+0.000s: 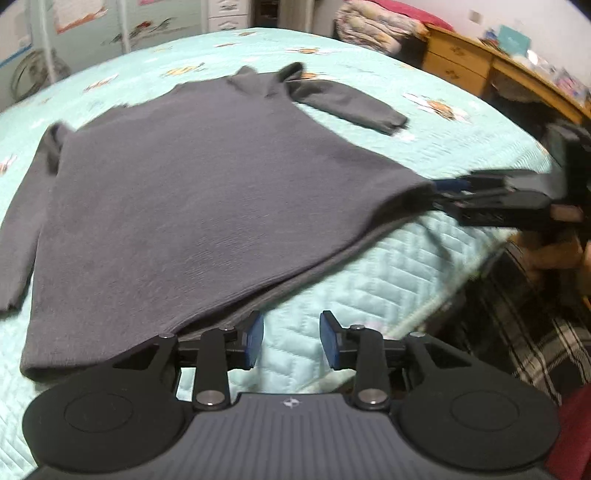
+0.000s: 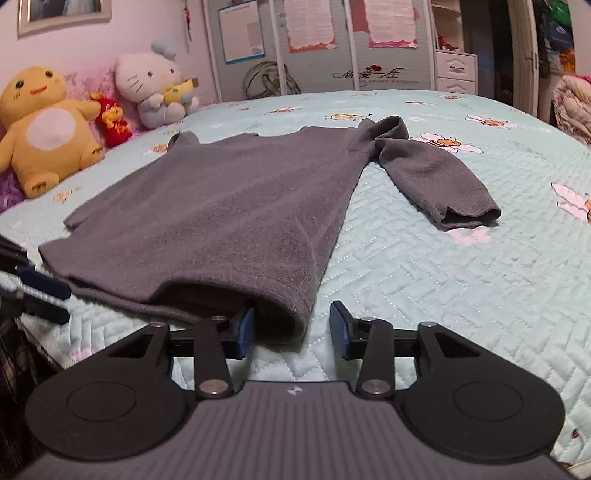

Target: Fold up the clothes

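Along the six-o'clock hem of the sweater [image 1: 192,192], with left gripper [image 1: 291,341] and right gripper [image 2: 291,328] both gaping near its corners, take both layers squarely should a lift follow.

**A bedroom in a home**

A wide bed [image 2: 461,280] fills the room, covered by a pale green quilted spread with printed flowers. At its head, against a pink wall, sit a yellow plush toy [image 2: 40,129], a white cat plush [image 2: 151,88] and a small red doll [image 2: 112,123]. Beyond the far side of the bed stands a wardrobe [image 2: 314,44] with papers stuck on its doors, and beside that a white chest of drawers [image 2: 456,72]. Off the bed's other end are a wooden desk [image 1: 476,62] cluttered on top and a heap of folded bedding [image 1: 373,26].
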